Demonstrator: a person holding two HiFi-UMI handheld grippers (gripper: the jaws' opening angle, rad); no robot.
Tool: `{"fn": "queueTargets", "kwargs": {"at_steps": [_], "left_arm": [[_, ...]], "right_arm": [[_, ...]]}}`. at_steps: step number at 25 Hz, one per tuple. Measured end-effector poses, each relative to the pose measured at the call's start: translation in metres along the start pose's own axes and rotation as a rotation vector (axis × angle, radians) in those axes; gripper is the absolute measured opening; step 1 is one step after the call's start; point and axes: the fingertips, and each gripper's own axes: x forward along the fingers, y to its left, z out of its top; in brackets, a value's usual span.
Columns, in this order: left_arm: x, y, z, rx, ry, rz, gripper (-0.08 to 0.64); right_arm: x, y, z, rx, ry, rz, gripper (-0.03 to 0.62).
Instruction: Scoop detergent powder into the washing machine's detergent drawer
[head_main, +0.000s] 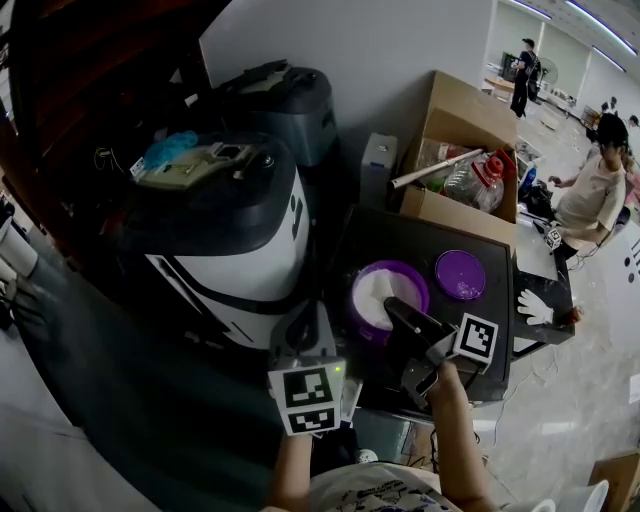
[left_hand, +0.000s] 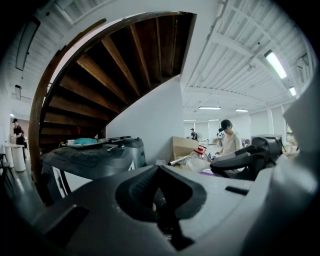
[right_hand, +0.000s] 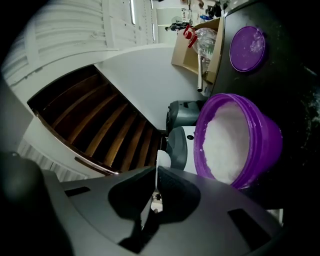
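With the purple tub (head_main: 400, 270) as the dial's centre, a bare strip of dark tabletop (head_main: 400, 235) lies open at 12 o'clock. Just beyond, a cardboard box (head_main: 470, 120) stuffed with bottles walls it off. The purple lid (head_main: 461, 274) lies flat at 2 o'clock, apart from the tub. At 9 o'clock a bulky white-and-black machine (head_main: 230, 250) blocks that side. The right gripper (head_main: 393, 306) hangs over the tub's open mouth from 5 o'clock.
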Motion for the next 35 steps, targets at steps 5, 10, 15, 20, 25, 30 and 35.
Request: {"fn": "queueTargets", "kwargs": {"at_steps": [5,10,15,20,25,30,35], "left_arm": [[-0.016,-0.001,-0.002,0.000,-0.002,0.024,0.003],[-0.035,-0.003,-0.005,0.000,0.001,0.053,0.003],[-0.058,-0.005,-0.012,-0.004,0.008,0.084,0.003],[-0.078,-0.007,-0.018,-0.011,0.013,0.119,0.003],[-0.099,-0.008,-0.029,-0.019,0.027,0.156,0.003],[-0.118,-0.004,-0.044,-0.029,0.052,0.199,0.003],[-0.134,0.003,-0.058,-0.045,0.083,0.239,0.003]], "right_arm": [[-0.006,0.008,-0.011,0.029,0.019,0.043,0.020],[-0.016,0.012,-0.023,0.035,0.046,0.055,0.020],[-0.027,0.012,-0.037,0.031,0.076,0.050,0.020],[-0.037,0.011,-0.049,0.035,0.105,0.044,0.020],[-0.045,0.007,-0.065,0.017,0.151,0.030,0.020],[-0.050,-0.004,-0.081,0.033,0.193,0.019,0.020],[-0.049,-0.013,-0.099,0.047,0.240,0.004,0.020]]}}
